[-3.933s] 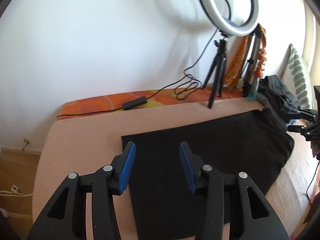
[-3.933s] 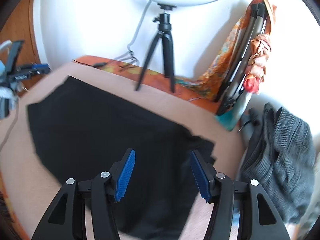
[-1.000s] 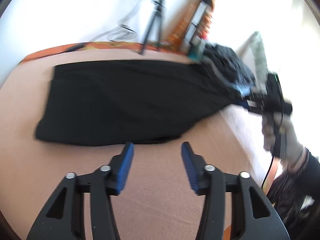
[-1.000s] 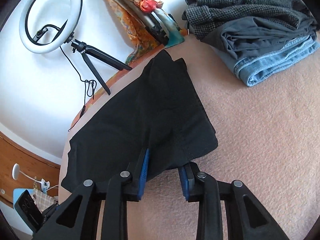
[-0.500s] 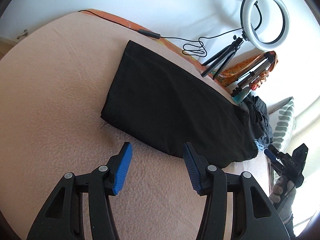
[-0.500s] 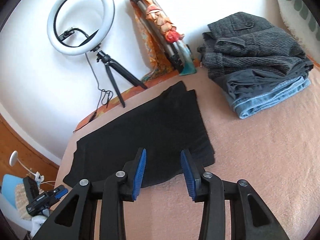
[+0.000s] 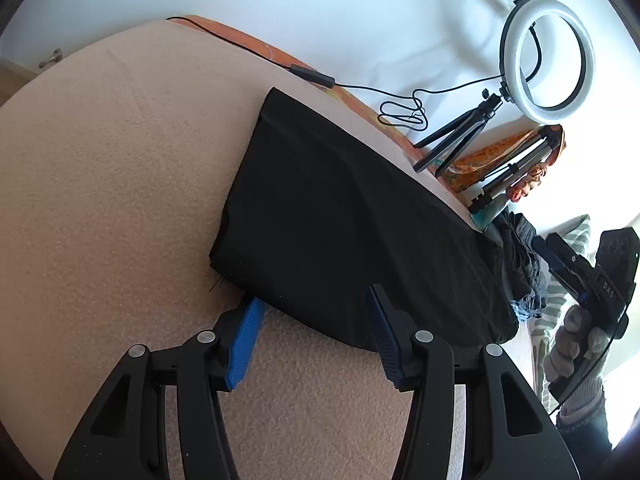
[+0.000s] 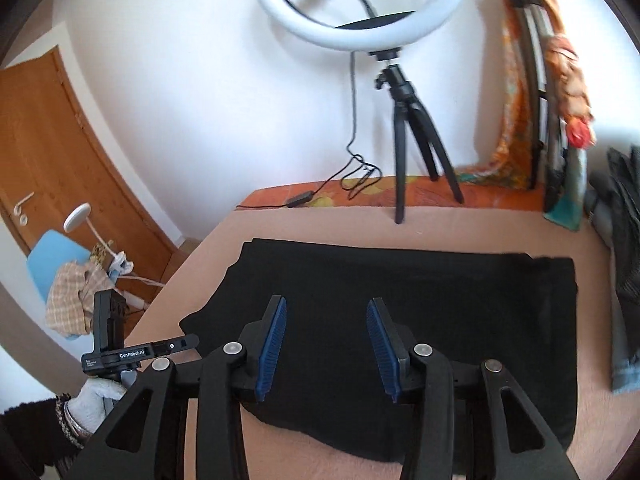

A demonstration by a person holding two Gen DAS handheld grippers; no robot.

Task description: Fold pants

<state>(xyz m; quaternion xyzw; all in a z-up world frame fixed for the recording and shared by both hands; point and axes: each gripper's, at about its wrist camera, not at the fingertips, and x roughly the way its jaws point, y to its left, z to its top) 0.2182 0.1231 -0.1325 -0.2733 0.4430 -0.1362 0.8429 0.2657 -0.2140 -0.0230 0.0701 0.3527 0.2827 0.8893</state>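
Black pants (image 7: 340, 216) lie flat, folded lengthwise, on the peach blanket (image 7: 100, 184). My left gripper (image 7: 314, 300) is open at their near long edge, close to the left end. Its left finger (image 7: 244, 332) lies low at the cloth's edge. My right gripper (image 8: 326, 312) is open and empty above the middle of the pants (image 8: 420, 300). The right gripper also shows in the left wrist view (image 7: 580, 276), held by a gloved hand. The left gripper shows in the right wrist view (image 8: 132, 354).
A ring light on a tripod (image 8: 400, 120) stands at the back edge with its cable (image 7: 400, 108). A stack of folded clothes (image 8: 624, 248) lies at the right. Folded stands wrapped in orange cloth (image 8: 548, 100) lean on the wall. A wooden door (image 8: 52, 140) and blue chair (image 8: 56, 264) are left.
My left gripper has come down to the pants' near edge. My right gripper has swung from the right end to above the middle of the pants and opened wider.
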